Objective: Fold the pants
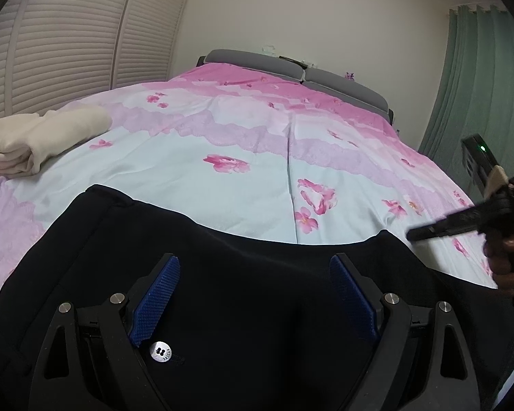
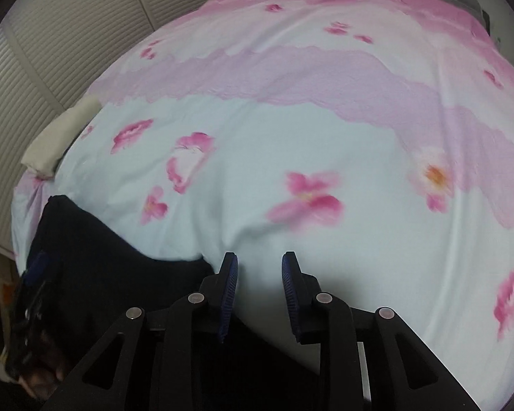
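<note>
A bed (image 1: 222, 144) under a pink-and-white floral cover fills both views. Dark pants (image 1: 257, 274) lie spread along its near edge. A folded cream garment (image 1: 41, 140) sits at the bed's left side. The left gripper (image 1: 255, 263) hangs over the pants, jaws wide apart, by a metal button (image 1: 160, 351). The right gripper (image 2: 259, 262), jaws parted and empty, is at the pants' edge.
</note>
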The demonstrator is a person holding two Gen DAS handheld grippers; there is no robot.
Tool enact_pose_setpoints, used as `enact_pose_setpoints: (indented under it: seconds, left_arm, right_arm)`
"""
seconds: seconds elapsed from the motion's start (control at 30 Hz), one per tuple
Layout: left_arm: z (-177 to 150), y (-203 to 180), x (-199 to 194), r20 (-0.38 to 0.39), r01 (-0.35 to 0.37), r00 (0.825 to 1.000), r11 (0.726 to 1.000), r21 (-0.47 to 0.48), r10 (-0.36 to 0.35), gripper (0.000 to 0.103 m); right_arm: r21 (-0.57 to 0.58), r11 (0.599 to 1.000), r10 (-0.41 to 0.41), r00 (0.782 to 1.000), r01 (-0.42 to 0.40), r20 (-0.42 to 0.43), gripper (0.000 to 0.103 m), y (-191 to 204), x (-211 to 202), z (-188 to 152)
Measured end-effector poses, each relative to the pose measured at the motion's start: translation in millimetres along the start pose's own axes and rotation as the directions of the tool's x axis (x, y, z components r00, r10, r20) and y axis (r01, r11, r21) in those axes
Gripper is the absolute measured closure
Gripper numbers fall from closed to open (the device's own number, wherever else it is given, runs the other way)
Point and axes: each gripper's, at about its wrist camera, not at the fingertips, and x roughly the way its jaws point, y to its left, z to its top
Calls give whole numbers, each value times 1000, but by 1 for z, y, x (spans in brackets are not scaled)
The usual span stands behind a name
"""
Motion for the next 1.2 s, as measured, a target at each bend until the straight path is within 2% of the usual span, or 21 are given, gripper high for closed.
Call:
enact_pose_setpoints:
  seconds: [0.03,0.13,0.17,0.23,0.3,0.33,0.37,0.4,0.47,0.63,0.73,0.77,0.83,0.9,1.0,1.07,1.13,1.2]
  left_arm:
    - [0,-1,0,1,0,1000,1000,3,0,13]
    - [0,-4,0,2,-4,1000,1000,20,4,13]
    - [0,-6,-1,4,-4,1000,1000,28,4,13]
    - [0,-8,-2,9,-6,1000,999,40,5,13]
    - [0,-9,-2,11,-8,1000,999,43,8,13]
    - [0,-10,-1,10,-9,1000,999,45,9,13]
    - [0,-10,-1,10,-10,1000,999,46,10,13]
    - [0,-11,-1,9,-11,1000,999,49,11,13]
    - [0,-12,-1,11,-15,1000,998,56,15,13]
    - [-3,-20,-1,18,-26,1000,996,89,25,13]
    - [-3,-21,0,14,-29,1000,995,98,27,13]
    - [-3,-20,0,13,-28,1000,995,93,26,13]
    - [-1,-16,-2,14,-34,999,996,80,33,13]
    - [0,-14,-5,15,-40,999,997,70,39,13]
    - [0,-13,-12,17,-55,998,995,79,54,13]
    - [-1,-18,-20,23,-67,998,993,95,66,13]
    - [-2,-29,-27,21,-56,998,992,117,54,13]
    - [-3,-44,-35,27,-39,999,989,144,36,13]
  right_arm:
    - [-9,999,30,999,-31,-26,76,-3,1,-1]
    - [-85,996,-26,994,17,-106,76,-11,3,-12]
    - [-89,996,-21,989,8,-147,76,-14,8,-16]
    - [-87,994,43,977,-62,-207,76,-17,16,-25]
    - [-85,992,76,971,-98,-225,76,-17,16,-32]
    - [-70,991,96,970,-114,-224,77,-19,15,-34]
    - [-64,990,107,969,-124,-224,92,-21,14,-36]
    - [-70,990,102,969,-120,-224,98,-22,12,-38]
    - [-79,992,85,975,-103,-205,100,-23,7,-41]
    - [-96,995,3,991,-16,-133,101,-20,-11,-41]
    - [-101,995,-35,991,22,-127,100,-18,-8,-42]
    - [-95,995,-38,989,24,-145,98,-19,-4,-44]
    - [-95,993,-79,985,65,-152,86,-19,-1,-49]
    - [-90,989,-124,988,115,-96,72,-15,-11,-54]
    - [-13,987,-161,985,162,65,66,-14,-45,-72]
    - [61,979,-200,965,192,169,66,-15,-73,-95]
    - [133,957,-283,931,258,232,63,-17,-98,-124]
    - [204,932,-348,899,301,266,56,-24,-120,-154]
